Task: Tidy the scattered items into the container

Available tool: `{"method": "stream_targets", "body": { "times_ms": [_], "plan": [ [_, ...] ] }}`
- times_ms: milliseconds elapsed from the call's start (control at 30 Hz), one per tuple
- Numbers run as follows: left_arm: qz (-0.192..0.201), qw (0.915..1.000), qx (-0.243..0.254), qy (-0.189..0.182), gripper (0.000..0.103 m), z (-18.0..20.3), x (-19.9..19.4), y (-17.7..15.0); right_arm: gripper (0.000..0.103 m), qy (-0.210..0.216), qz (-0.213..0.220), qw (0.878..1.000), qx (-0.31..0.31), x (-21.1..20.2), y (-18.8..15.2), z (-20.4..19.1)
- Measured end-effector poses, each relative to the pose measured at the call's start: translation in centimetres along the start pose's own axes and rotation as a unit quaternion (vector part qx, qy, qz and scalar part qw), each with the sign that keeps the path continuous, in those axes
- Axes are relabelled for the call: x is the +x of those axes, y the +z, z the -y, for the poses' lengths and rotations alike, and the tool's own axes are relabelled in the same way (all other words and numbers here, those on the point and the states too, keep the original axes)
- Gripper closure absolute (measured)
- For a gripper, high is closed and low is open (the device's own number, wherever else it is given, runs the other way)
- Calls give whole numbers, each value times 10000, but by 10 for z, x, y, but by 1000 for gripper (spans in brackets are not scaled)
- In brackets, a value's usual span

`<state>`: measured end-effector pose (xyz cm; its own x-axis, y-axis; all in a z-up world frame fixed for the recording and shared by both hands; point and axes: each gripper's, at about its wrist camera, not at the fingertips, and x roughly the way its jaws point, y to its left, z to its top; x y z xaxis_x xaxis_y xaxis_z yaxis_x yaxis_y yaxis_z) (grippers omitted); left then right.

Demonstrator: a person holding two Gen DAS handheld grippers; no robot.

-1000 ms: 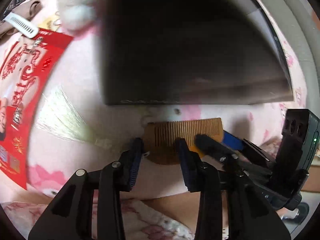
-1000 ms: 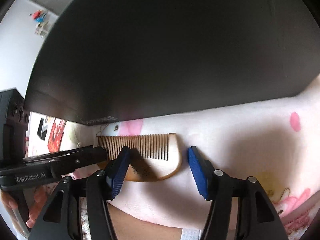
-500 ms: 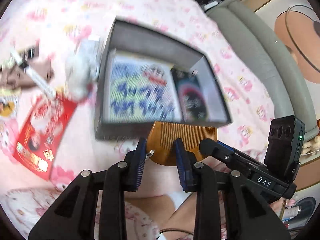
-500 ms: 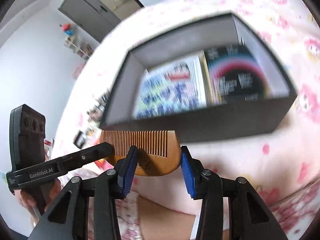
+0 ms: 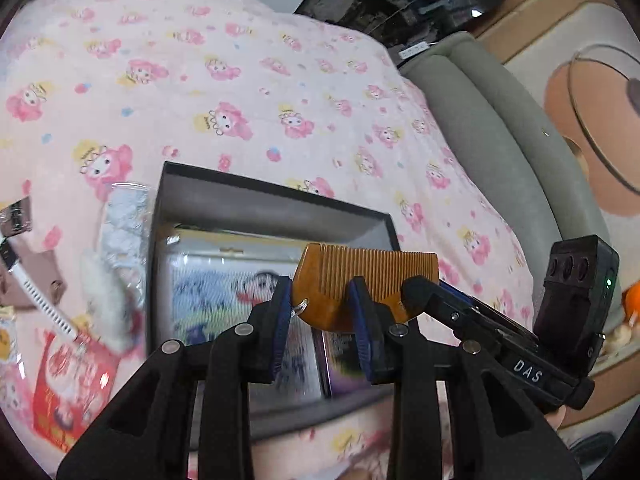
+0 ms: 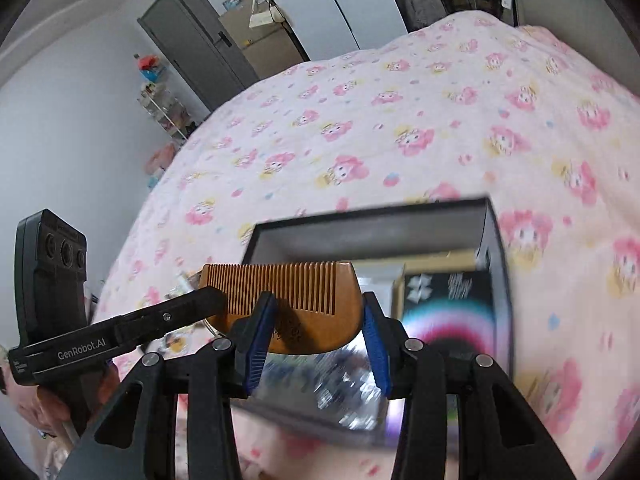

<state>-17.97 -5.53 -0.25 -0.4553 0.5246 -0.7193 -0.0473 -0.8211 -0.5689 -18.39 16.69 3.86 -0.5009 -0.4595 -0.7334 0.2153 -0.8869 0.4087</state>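
Observation:
A brown wooden comb [image 5: 360, 284] hangs in the air above the open black box [image 5: 264, 208]. My left gripper [image 5: 322, 316] is shut on the comb's left end. My right gripper [image 6: 316, 332] is shut on the comb [image 6: 304, 308] at its rounded right end. The comb's teeth point away from me. The box [image 6: 372, 232] lies on the pink printed blanket and holds colourful flat packets. Each gripper shows from the side in the other's view.
Left of the box lie a red packet [image 5: 68, 380], a white fluffy item [image 5: 100, 288], a white comb-like clip [image 5: 40, 300] and small cards. A grey padded bed edge [image 5: 500, 120] runs along the right. A door and shelves stand far behind the bed.
Both grippers closed on the comb and lifted it off the blanket in front of the box. It now hangs over the box opening, and the views look down into the box.

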Motion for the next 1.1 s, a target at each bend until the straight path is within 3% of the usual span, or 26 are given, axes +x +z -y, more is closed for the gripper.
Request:
{"method": "stream_targets", "body": {
  "times_ms": [167,400,567,767,967,1100],
  "plan": [
    [-206,9992,-167,305,73,-19,57,26,64,-146,-288,9995,44,44,21,23],
    [-482,9951,-128,857,72,-33,110,21,64,-146,-724,9972,105,98,10,50],
    [-634,9932,-118,968,71,-38,129,12,64,-345,-932,9950,1,113,0,60],
    [-790,9905,-59,1121,74,-32,148,9,62,-614,-816,9948,-29,113,3,65],
    [-941,9864,63,1342,74,-25,154,12,61,-756,-1079,9912,100,128,-1,76],
    [-1139,9844,374,1292,66,-17,162,14,59,-733,-1141,9903,293,128,2,84]
  ]
}}
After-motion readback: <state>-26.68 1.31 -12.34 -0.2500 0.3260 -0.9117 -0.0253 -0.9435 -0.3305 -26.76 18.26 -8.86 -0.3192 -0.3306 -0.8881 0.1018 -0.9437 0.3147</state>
